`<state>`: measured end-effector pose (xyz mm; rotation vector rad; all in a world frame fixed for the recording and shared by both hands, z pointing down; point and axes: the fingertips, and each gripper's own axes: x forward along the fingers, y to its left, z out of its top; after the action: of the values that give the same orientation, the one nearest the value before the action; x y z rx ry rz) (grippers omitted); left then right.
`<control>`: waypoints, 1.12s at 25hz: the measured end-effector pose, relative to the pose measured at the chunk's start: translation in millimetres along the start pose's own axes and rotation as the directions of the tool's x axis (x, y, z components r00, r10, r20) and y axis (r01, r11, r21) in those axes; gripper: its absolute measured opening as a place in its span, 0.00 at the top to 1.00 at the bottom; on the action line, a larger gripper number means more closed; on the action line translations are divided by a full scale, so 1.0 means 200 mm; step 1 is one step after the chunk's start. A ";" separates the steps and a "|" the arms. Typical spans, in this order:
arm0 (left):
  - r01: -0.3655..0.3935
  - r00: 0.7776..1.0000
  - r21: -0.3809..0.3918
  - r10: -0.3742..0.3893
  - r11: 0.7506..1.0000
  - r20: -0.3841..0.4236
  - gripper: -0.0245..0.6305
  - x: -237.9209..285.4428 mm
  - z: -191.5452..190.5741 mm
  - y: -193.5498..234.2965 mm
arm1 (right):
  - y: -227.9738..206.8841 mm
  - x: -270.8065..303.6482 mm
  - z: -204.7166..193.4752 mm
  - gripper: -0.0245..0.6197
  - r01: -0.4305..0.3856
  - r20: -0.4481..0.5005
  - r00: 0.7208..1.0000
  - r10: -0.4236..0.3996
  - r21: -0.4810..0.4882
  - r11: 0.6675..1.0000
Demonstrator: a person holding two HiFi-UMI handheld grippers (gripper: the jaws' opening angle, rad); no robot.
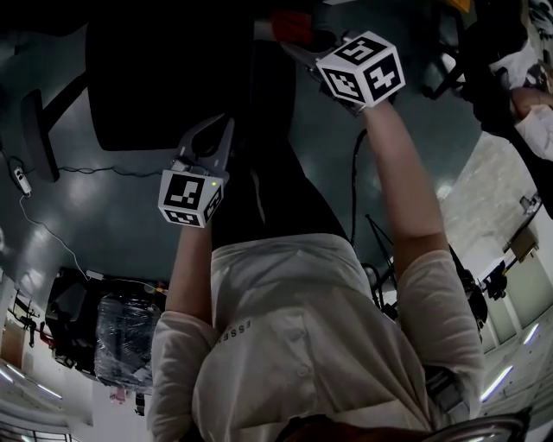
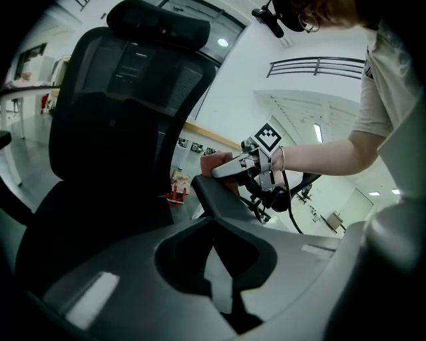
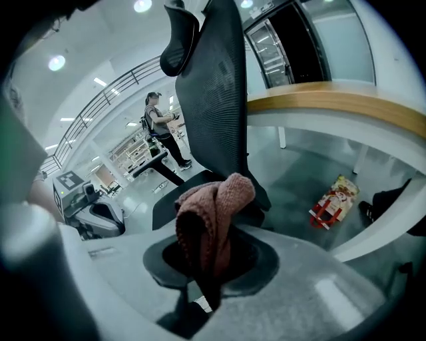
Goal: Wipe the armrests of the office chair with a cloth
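As the head view looks down past the person's white shirt (image 1: pixel 294 345), the left gripper (image 1: pixel 216 138) hangs over the dark chair (image 1: pixel 164 78) and the right gripper (image 1: pixel 298 47) reaches further out, with the reddish cloth (image 1: pixel 292 26) at its tips. One armrest (image 1: pixel 39 134) juts out at the chair's left edge. Bare grey floor (image 1: pixel 112 224) lies open on that side, crossed only by a thin cable (image 1: pixel 52 233). Left gripper view: the left gripper (image 2: pixel 216 280) has its jaws drawn together with nothing between them and points across the seat. The backrest (image 2: pixel 120 113) and headrest (image 2: pixel 160 23) fill the left half. The cloth (image 2: pixel 213 163), under the right gripper (image 2: pixel 223 170), rests on the end of the near armrest (image 2: pixel 216 193), at its upper edge. A red-and-white packet (image 2: pixel 176 193) lies on the floor beyond, and the space right of the armrest is open. Right gripper view: the right gripper (image 3: pixel 210 280) is clamped on the cloth (image 3: pixel 213 220), which bunches upward from the jaws. The backrest (image 3: pixel 213 93) stands just behind it. The left gripper (image 3: pixel 86 200) is well apart at the left. A curved desk (image 3: pixel 333 100) edges the open floor at right, where the packet (image 3: pixel 333 200) lies. A distant person (image 3: pixel 160 126) stands beyond.
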<state>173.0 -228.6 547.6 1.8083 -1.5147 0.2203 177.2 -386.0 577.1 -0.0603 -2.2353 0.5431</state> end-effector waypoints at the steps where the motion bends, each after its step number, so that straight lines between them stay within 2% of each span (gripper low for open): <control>1: 0.003 1.000 -0.002 -0.003 1.000 -0.002 0.94 0.00 -0.01 -0.01 | 0.00 -0.01 -0.01 0.87 0.009 0.004 1.000 -0.009 0.003 1.000; 4: 0.004 1.000 0.007 -0.004 1.000 -0.009 0.94 -0.01 -0.02 -0.04 | 0.00 -0.05 -0.06 0.87 0.026 0.031 0.999 -0.027 0.039 0.999; 9: 0.032 0.999 0.078 -0.029 0.996 -0.046 0.94 -0.02 -0.04 -0.10 | 0.05 -0.10 -0.20 0.87 0.038 0.059 0.997 -0.045 0.122 0.992; 12: 0.048 0.998 0.085 -0.044 0.995 -0.050 0.94 -0.04 -0.06 -0.12 | 0.11 -0.13 -0.30 0.87 0.037 0.075 0.996 -0.050 0.162 0.986; 15: 0.080 0.996 0.092 -0.075 0.993 -0.050 0.94 -0.06 -0.09 -0.12 | 0.19 -0.13 -0.37 0.87 0.051 0.077 0.995 -0.066 0.180 0.982; 19: 0.140 0.989 0.138 -0.132 0.981 -0.063 0.94 -0.10 -0.13 -0.15 | 0.29 -0.14 -0.46 0.87 0.086 0.072 0.992 -0.102 0.197 0.977; 22: 0.189 0.981 0.175 -0.176 0.966 -0.087 0.94 -0.18 -0.17 -0.19 | 0.35 -0.17 -0.49 0.88 0.132 0.089 0.983 -0.158 0.243 0.961; 28: 0.240 0.967 0.192 -0.217 0.952 -0.132 0.94 -0.38 -0.29 -0.19 | 0.50 -0.20 -0.59 0.88 0.196 0.101 0.965 -0.241 0.331 0.923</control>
<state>204.2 -132.8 528.0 2.0825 -1.2299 0.3686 277.0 -261.2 576.8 0.4021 -2.2220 0.7969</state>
